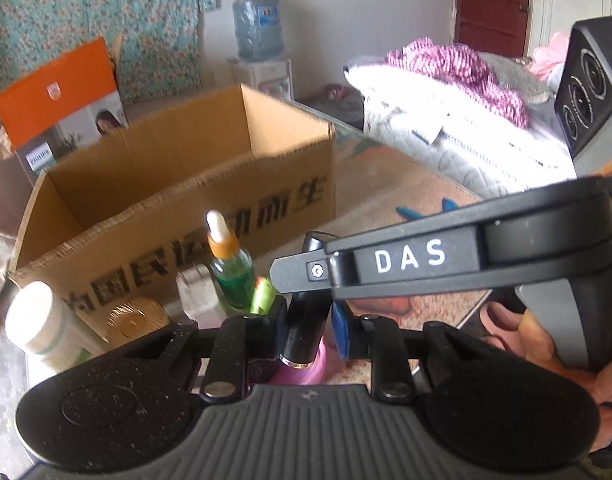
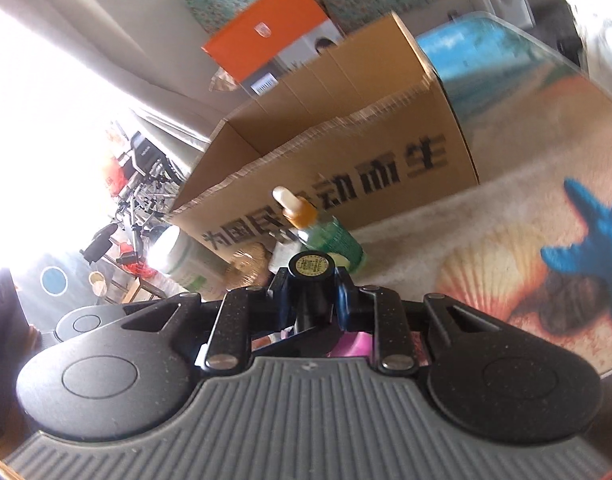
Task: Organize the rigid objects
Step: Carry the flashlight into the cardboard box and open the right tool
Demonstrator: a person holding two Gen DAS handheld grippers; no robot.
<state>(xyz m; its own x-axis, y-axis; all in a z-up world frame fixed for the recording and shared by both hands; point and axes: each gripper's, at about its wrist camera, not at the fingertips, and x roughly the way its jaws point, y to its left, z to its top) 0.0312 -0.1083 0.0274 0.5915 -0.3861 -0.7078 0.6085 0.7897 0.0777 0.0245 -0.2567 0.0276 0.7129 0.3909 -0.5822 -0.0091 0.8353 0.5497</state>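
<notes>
The left gripper (image 1: 308,326) is pinching a glossy black cylindrical tube with a gold ring (image 1: 306,320) between its pads, and the tube's lower end is resting in a pink plastic cup (image 1: 302,374) that is mostly hidden under the gripper. The right gripper (image 2: 312,300) is clamping the same tube (image 2: 312,280) higher up; only its wrist view is showing the round black cap with a yellowish printed label, facing the lens. From the left wrist view, the right gripper (image 1: 306,270) is reaching in from the right, its black bar lettered "DAS", with fingers of a hand (image 1: 546,344) wrapping its handle.

Just beyond the left gripper, a green glass dropper bottle with an orange collar and white bulb (image 1: 230,264) is standing upright, with a white plug adapter (image 1: 198,292), a gold ribbed disc (image 1: 136,318) and a white-capped plastic bottle (image 1: 42,324) to its left. Behind these, an open brown corrugated cardboard box with blurred black lettering (image 1: 178,184) is sitting on the glass-covered tabletop with a seashell print (image 2: 506,248). An orange-and-grey retail carton (image 1: 62,104) is standing farther back, partly hidden by the box.
</notes>
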